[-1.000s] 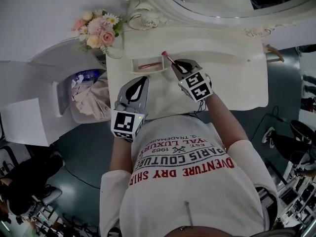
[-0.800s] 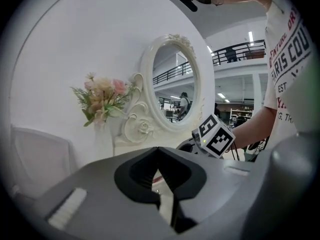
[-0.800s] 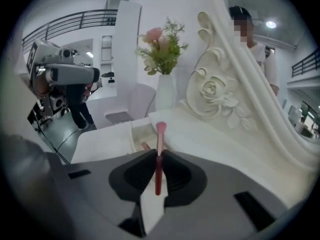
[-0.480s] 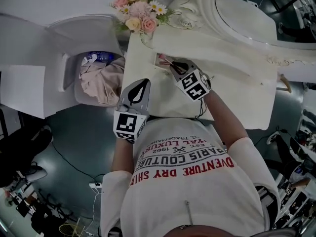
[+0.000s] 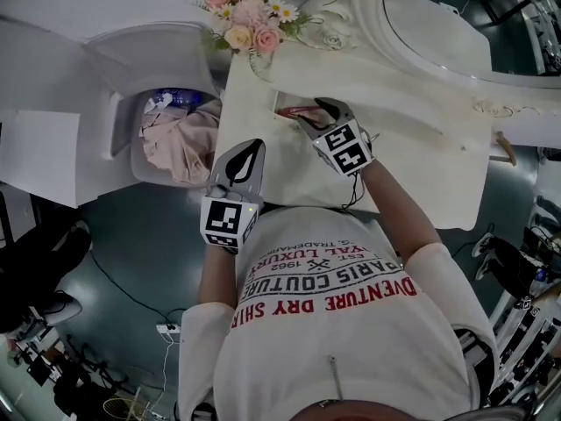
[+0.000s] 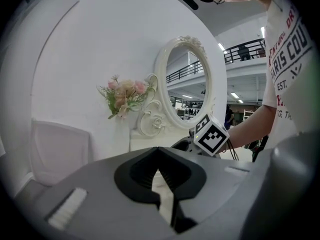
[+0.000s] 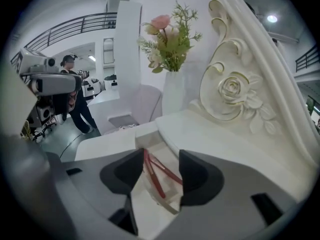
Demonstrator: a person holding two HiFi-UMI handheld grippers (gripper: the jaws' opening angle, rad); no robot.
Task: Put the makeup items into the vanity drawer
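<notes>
The putting-in step looks about done. The right claw (image 7: 161,156) hangs over the open drawer (image 7: 145,132). Its jaws have just been opening and are now spread wide, pinching nothing. Two red sticks (image 7: 154,175) lie in the drawer below, free of the pads. Next, I think, it should lift straight up so it does not bump them. The left claw (image 6: 158,151) is pressed together and empty, by the surface (image 5: 421,139) edge. Flowers (image 5: 250,16) and the mirror (image 5: 438,20) stand close behind.
</notes>
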